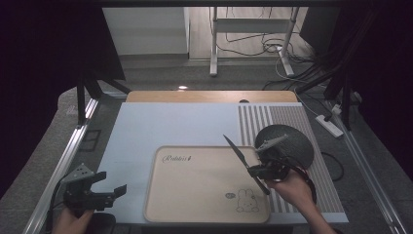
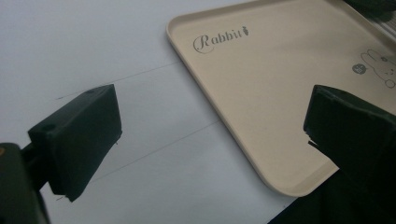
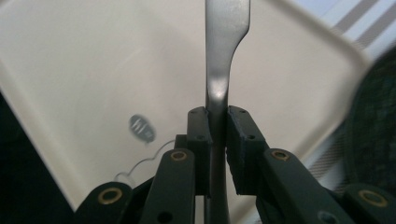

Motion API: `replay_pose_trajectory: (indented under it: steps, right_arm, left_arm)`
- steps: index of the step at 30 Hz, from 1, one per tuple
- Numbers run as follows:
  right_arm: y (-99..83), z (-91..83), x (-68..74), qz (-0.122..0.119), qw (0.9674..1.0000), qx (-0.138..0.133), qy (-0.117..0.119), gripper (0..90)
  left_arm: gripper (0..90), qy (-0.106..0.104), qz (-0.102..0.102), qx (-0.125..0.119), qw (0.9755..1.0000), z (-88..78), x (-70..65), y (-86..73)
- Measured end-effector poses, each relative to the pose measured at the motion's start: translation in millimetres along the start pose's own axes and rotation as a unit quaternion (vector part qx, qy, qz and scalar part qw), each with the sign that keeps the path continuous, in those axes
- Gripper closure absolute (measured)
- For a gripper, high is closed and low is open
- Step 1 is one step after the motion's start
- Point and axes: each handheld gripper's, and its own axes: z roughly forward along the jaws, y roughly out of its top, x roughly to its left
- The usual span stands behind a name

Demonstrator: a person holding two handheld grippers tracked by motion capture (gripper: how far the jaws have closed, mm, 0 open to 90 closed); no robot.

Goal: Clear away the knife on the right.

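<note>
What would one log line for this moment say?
right hand-held gripper: shut on knife, over tray | left hand-held gripper: open, empty, beside tray | dark plate: right of tray

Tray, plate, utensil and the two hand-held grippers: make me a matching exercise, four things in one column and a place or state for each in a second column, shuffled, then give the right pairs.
Column one:
1. beige tray
2. dark round plate
3. metal utensil
4. left hand-held gripper

Column two:
A. clamped between the jaws of the right hand-held gripper
B. open, with nothing between its jaws, beside the tray's left edge
C. lies on the striped part of the mat, right of the tray
D. printed with a rabbit drawing and the word Rabbit

Pairs: 1-D, 2-C, 3-A, 4-B
</note>
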Motion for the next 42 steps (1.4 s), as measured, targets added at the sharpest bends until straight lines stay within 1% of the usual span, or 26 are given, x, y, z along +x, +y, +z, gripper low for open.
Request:
replay_pose_trajectory:
  steps: [2,3,7,10,13,14,15,16,17,20,21,22,24,25,27,28,29,31,33,34,35,36,37,38,39,42]
  right_arm:
    - [-4.2,6.6,10.0,-0.001,0.9999,0.012,0.007,80.1]
    - [-4.2,6.6,10.0,-0.001,0.9999,0.012,0.007,80.1]
    - [-6.1,22.7,19.7,-0.016,0.9989,0.044,0.000,80.1]
    - [-6.3,35.7,23.7,-0.020,0.9977,0.065,-0.004,80.1]
    - [-8.2,49.5,27.9,-0.022,0.9956,0.091,-0.004,80.0]
    - [-10.9,60.2,31.8,-0.034,0.9932,0.111,-0.002,79.7]
    - [-10.9,60.2,31.8,-0.034,0.9932,0.111,-0.002,79.7]
    - [-11.7,63.5,33.7,-0.043,0.9919,0.119,-0.001,79.4]
    - [-10.2,62.2,34.6,-0.048,0.9918,0.118,-0.001,79.0]
    - [-4.3,52.0,31.6,-0.048,0.9951,0.085,0.017,75.8]
    - [-2.0,48.6,31.0,-0.060,0.9951,0.074,0.025,75.9]
    - [0.4,46.3,32.2,-0.077,0.9947,0.064,0.025,79.4]
    - [6.9,46.5,39.2,-0.107,0.9922,0.055,0.032,89.0]
    - [11.2,49.1,43.9,-0.119,0.9909,0.051,0.037,89.8]
    - [21.2,59.9,52.8,-0.129,0.9887,0.058,0.051,89.9]
    - [28.9,73.7,59.8,-0.147,0.9858,0.066,0.047,89.9]
    - [28.9,73.7,59.8,-0.147,0.9858,0.066,0.047,89.9]
    - [31.8,87.4,62.8,-0.163,0.9831,0.079,0.027,89.9]
    - [28.8,96.8,59.0,-0.170,0.9809,0.094,0.011,90.0]
    - [27.0,96.4,54.6,-0.160,0.9835,0.081,0.021,90.0]
    - [26.9,95.6,49.6,-0.144,0.9860,0.081,0.022,90.0]
    - [26.0,92.9,43.2,-0.146,0.9857,0.084,-0.007,90.0]
    - [26.0,92.9,43.2,-0.146,0.9857,0.084,-0.007,90.0]
    - [25.3,91.5,40.0,-0.146,0.9853,0.086,-0.019,90.0]
    - [23.0,88.5,31.3,-0.131,0.9874,0.086,-0.024,90.0]
    - [19.9,84.6,23.7,-0.118,0.9886,0.088,-0.029,90.0]
  left_arm:
    - [4.1,0.000,0.000,0.000,1.0000,0.0,0.2,0.0]
    - [4.1,-0.001,0.000,0.000,1.0000,0.0,0.2,0.1]
    - [4.1,-0.001,0.000,0.000,1.0000,0.4,0.2,0.4]
    - [4.2,-0.001,0.001,0.000,1.0000,0.3,0.2,0.3]
    - [4.2,-0.001,0.001,0.000,1.0000,0.2,0.3,0.3]
    - [4.1,-0.001,0.001,0.000,1.0000,0.2,0.2,0.2]
    - [4.1,-0.001,0.002,0.000,1.0000,0.2,0.1,0.2]
    - [4.2,0.000,0.001,0.000,1.0000,0.3,0.1,0.3]
    - [4.1,0.000,0.001,0.001,1.0000,0.3,0.0,0.3]
    - [4.2,0.001,0.002,0.002,1.0000,0.8,-0.4,0.5]
    - [4.2,0.002,0.002,0.003,1.0000,0.9,-0.6,0.5]
    - [4.3,0.003,0.003,0.004,1.0000,1.0,-0.8,0.5]
    - [4.3,0.003,0.003,0.003,1.0000,0.7,-0.9,0.3]
    - [4.3,0.003,0.002,0.002,1.0000,0.5,-0.7,0.2]
    - [4.3,0.003,0.001,0.002,1.0000,0.3,-0.5,-0.1]
    - [4.3,0.004,0.001,0.002,1.0000,0.1,-0.5,-0.2]
    - [4.3,0.004,0.002,0.003,1.0000,-0.1,-0.7,-0.4]
    - [4.3,0.005,0.003,0.003,1.0000,-0.5,-0.7,-0.9]
    - [4.3,0.005,0.001,0.000,1.0000,-1.4,-0.6,-1.6]
    - [4.3,0.004,0.000,-0.002,1.0000,-1.9,-0.6,-1.9]
    - [4.2,0.005,0.000,-0.002,1.0000,-2.1,-0.6,-2.0]
    - [4.2,0.005,0.000,-0.002,1.0000,-2.1,-0.7,-2.0]
    - [4.2,0.005,0.000,-0.001,1.0000,-2.1,-0.8,-2.0]
    - [4.2,0.005,0.001,0.000,1.0000,-2.0,-1.0,-1.9]
    - [4.2,0.006,0.002,0.000,1.0000,-1.9,-1.3,-1.8]
    - [4.2,0.005,0.002,0.000,1.0000,-1.6,-1.3,-1.5]
